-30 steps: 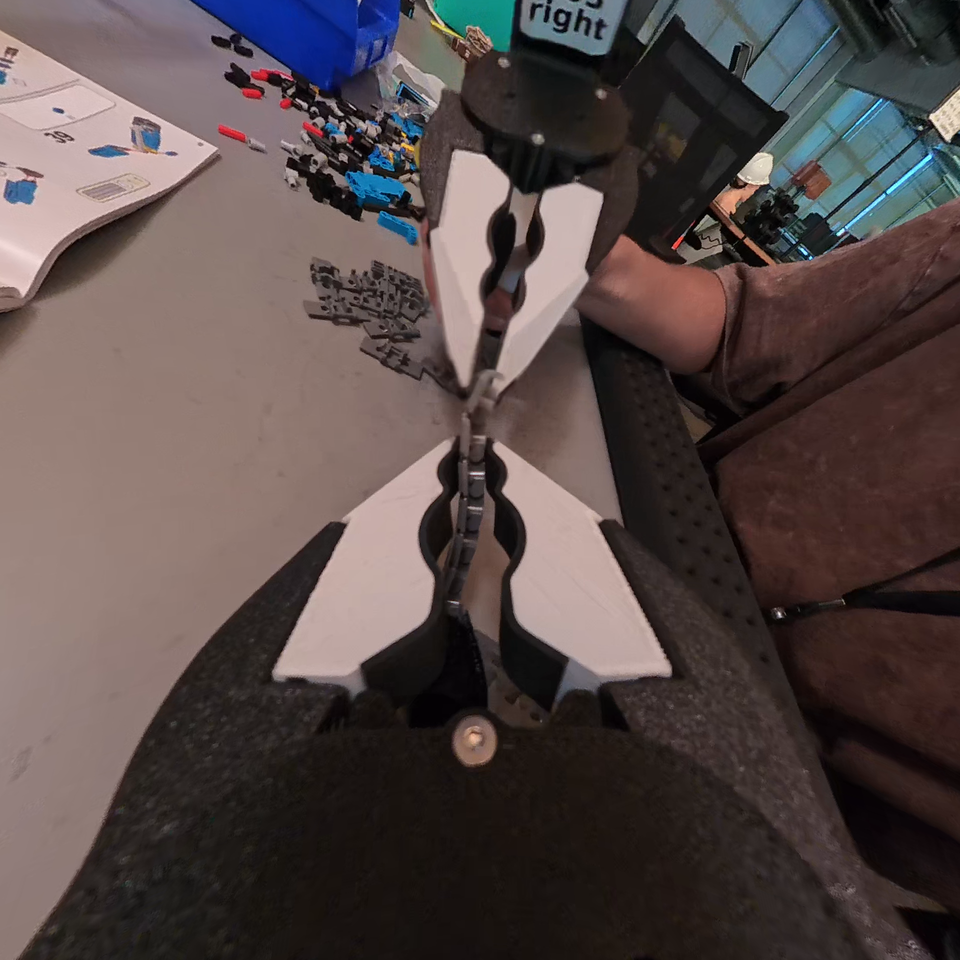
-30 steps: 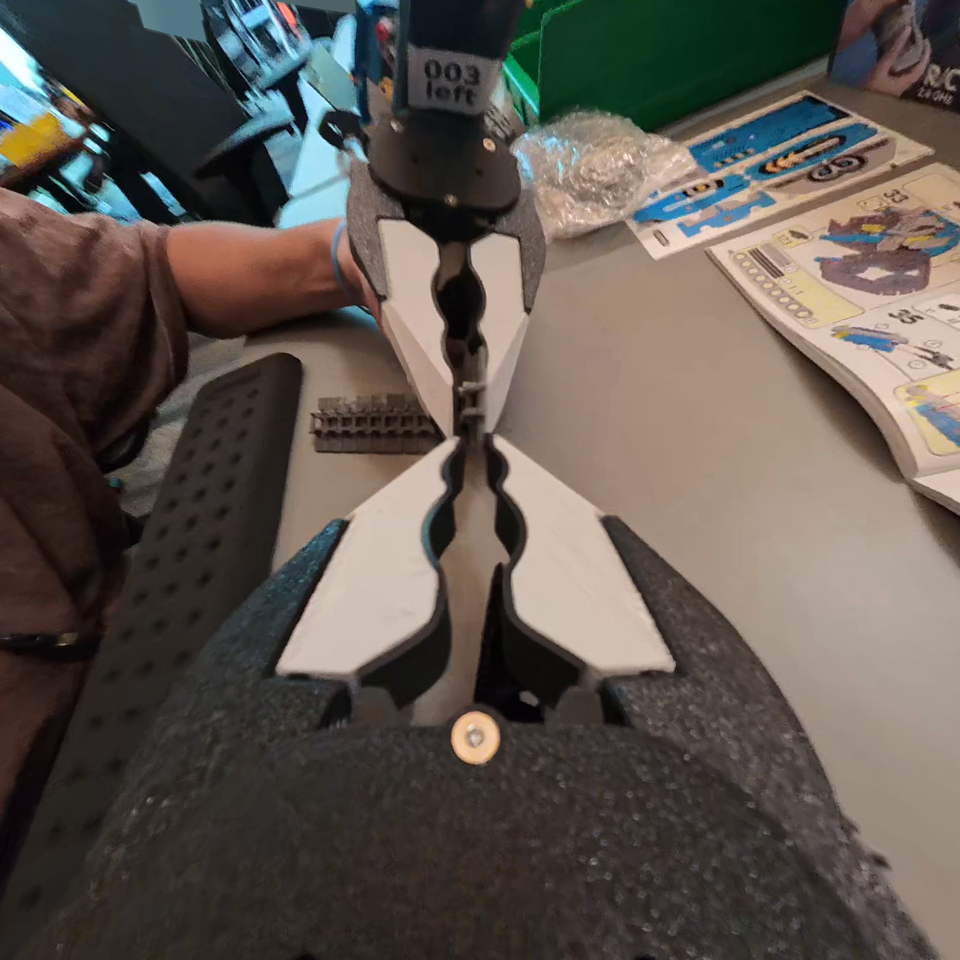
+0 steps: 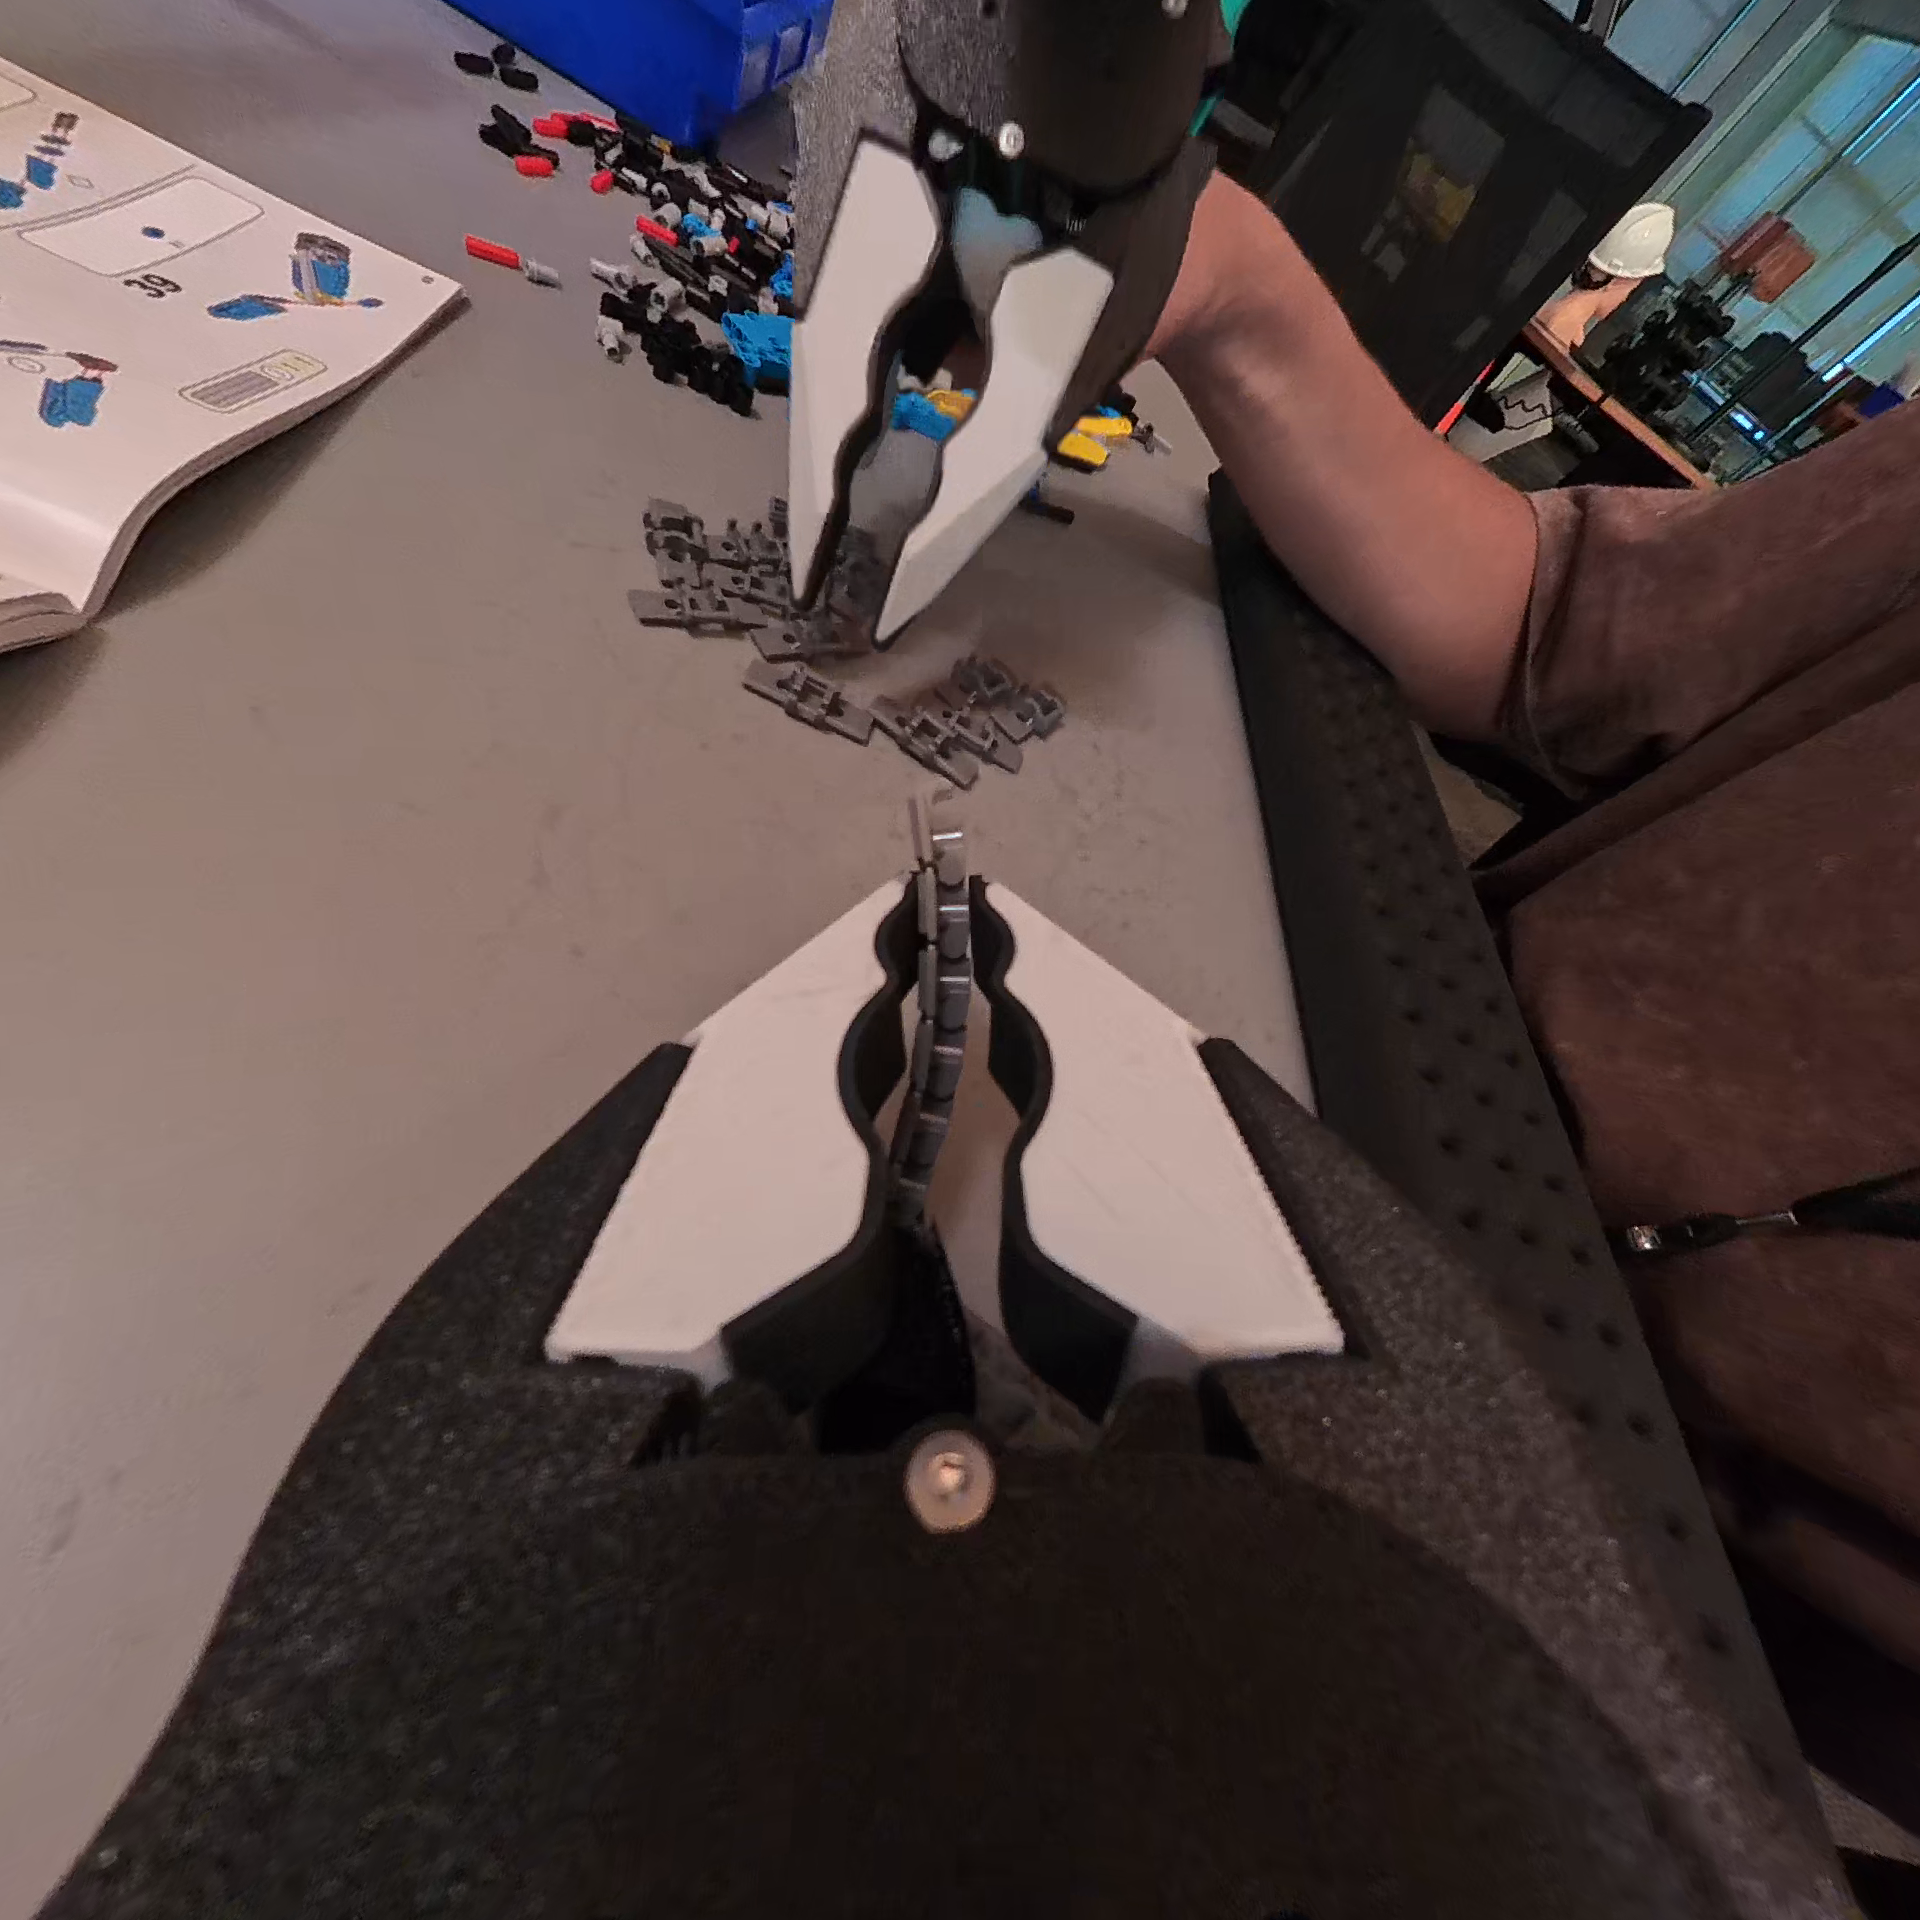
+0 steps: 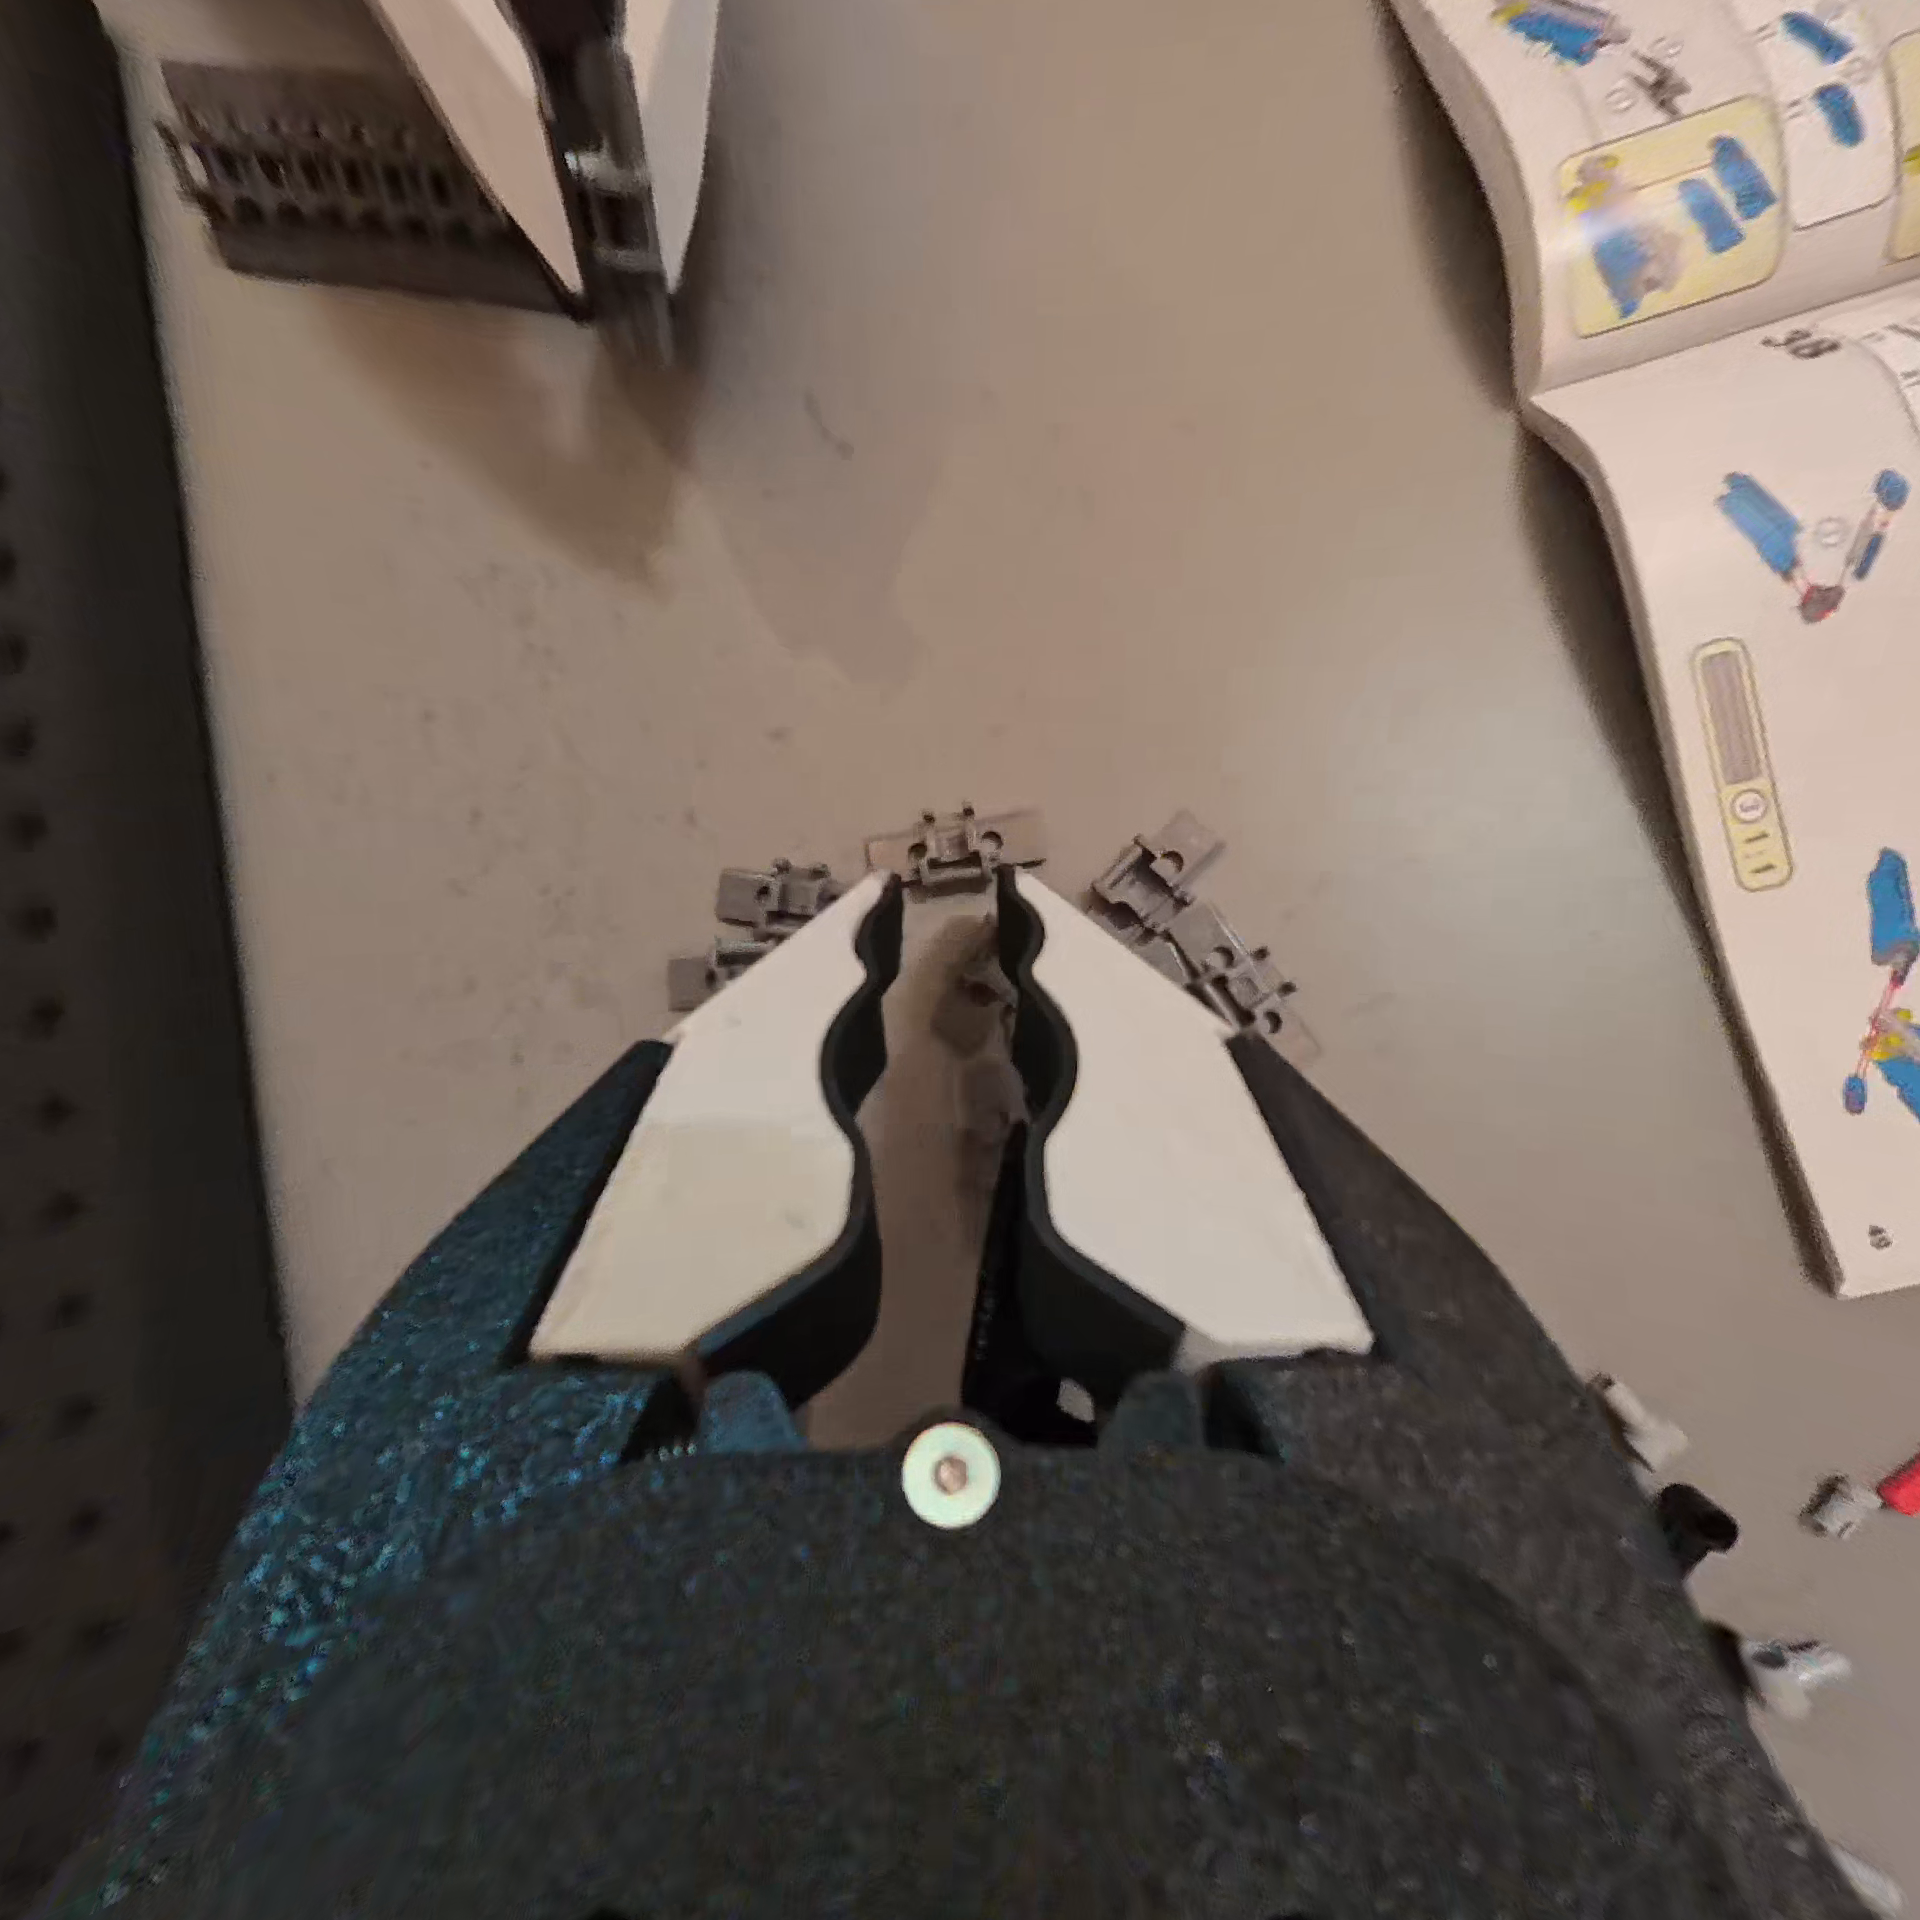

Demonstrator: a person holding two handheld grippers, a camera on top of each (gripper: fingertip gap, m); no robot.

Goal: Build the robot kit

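Note:
My left gripper (image 3: 940,883) is shut on a short chain of grey track links (image 3: 940,997) that runs up between its fingers and sticks out past the tips. My right gripper (image 3: 847,618) points down into a pile of loose grey links (image 3: 727,582) on the grey table. In the right wrist view my right gripper (image 4: 948,883) has its jaws a little apart, and one loose grey link (image 4: 948,847) lies right at the tips. More links (image 4: 1195,935) lie to either side. The left gripper (image 4: 613,260) and its chain show at the top left.
An assembled grey track strip (image 4: 312,197) lies near the left gripper. An open instruction booklet (image 3: 156,343) (image 4: 1766,727) lies beside it. Small coloured parts (image 3: 696,281) sit before a blue bin (image 3: 665,52). A black perforated mat (image 3: 1455,1039) borders the table. A person's arm (image 3: 1351,416) reaches in. Some 11 centimeters of space lies between my two pairs of fingers.
My right gripper has left the end of the chain, swung over to the loose links, tilted down and opened slightly. My left gripper still holds the chain.

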